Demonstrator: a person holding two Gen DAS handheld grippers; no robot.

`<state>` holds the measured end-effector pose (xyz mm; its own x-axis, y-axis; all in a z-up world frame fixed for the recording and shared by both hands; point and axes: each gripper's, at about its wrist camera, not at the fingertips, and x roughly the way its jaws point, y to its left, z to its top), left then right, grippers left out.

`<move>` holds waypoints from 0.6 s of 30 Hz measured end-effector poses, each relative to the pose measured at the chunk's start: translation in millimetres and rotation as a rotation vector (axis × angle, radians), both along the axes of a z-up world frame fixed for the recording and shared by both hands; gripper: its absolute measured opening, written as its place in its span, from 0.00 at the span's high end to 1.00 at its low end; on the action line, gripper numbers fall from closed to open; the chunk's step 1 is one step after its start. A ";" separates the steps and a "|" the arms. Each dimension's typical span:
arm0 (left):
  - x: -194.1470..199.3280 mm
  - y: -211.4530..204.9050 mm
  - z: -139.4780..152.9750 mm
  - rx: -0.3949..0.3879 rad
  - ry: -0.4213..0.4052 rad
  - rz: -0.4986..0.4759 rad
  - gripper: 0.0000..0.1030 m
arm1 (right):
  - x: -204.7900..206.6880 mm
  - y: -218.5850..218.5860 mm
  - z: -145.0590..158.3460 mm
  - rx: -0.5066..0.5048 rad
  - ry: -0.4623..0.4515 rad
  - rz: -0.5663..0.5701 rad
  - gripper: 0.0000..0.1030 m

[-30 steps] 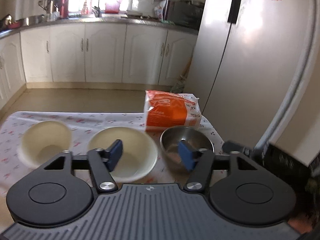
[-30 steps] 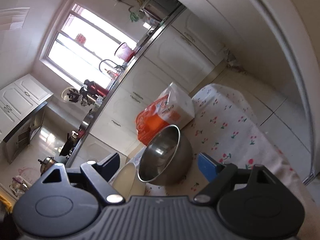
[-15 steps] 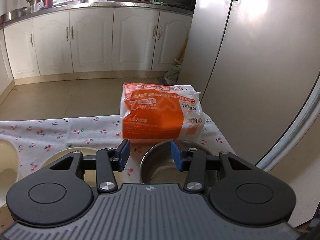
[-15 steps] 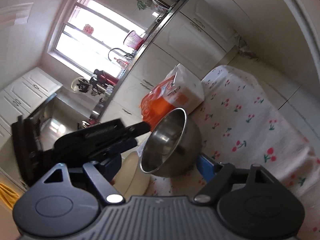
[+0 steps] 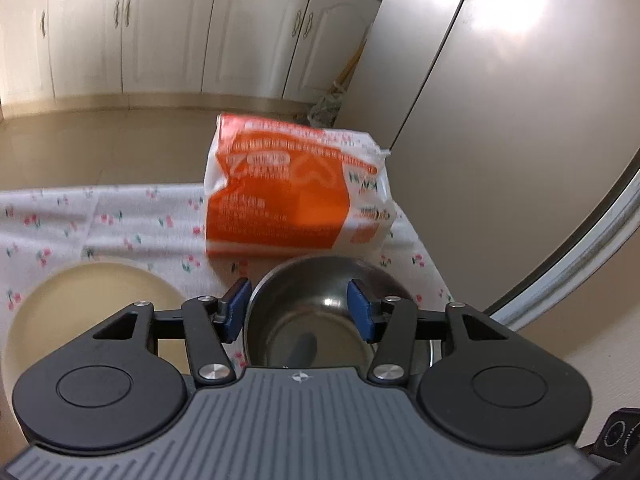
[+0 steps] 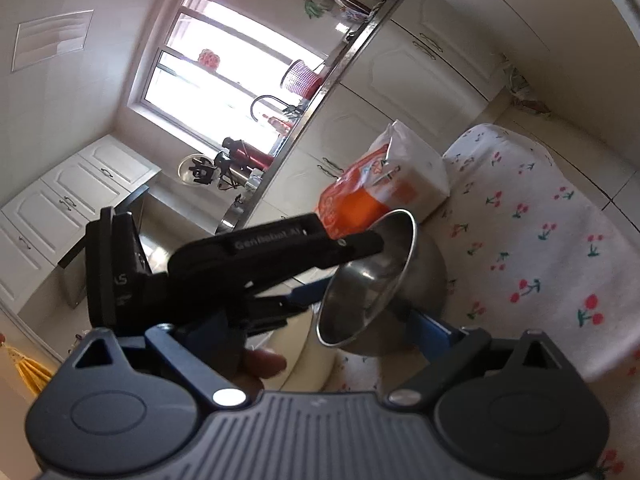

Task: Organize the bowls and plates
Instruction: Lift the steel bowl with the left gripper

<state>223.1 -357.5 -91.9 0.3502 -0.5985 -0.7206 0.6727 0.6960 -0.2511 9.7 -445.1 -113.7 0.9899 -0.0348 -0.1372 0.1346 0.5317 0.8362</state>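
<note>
your left gripper point(image 5: 298, 304) is tilted down over the steel bowl point(image 5: 320, 320), jaws opening, one blue pad outside the bowl's left rim and the other over its inside; neither visibly presses the metal. the bowl sits on the cherry cloth point(image 5: 120, 220) at the table's right end, just near of the orange pack point(image 5: 296, 188), with the cream bowl point(image 5: 96, 300) to its left. your right gripper point(image 6: 324, 320) is opening wide, the steel bowl between its pads, the right pad close to the bowl's side; i cannot tell if it touches.
</note>
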 end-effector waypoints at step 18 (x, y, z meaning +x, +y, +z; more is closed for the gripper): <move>-27.4 18.3 5.6 0.053 -0.002 0.051 0.78 | -18.8 13.7 4.4 -0.048 0.012 -0.003 0.02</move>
<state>195.7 -339.2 -86.3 0.3806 -0.5408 -0.7501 0.6367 0.7415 -0.2116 -9.2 -431.4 -109.3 0.9881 -0.0448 -0.1469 0.1460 0.5706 0.8081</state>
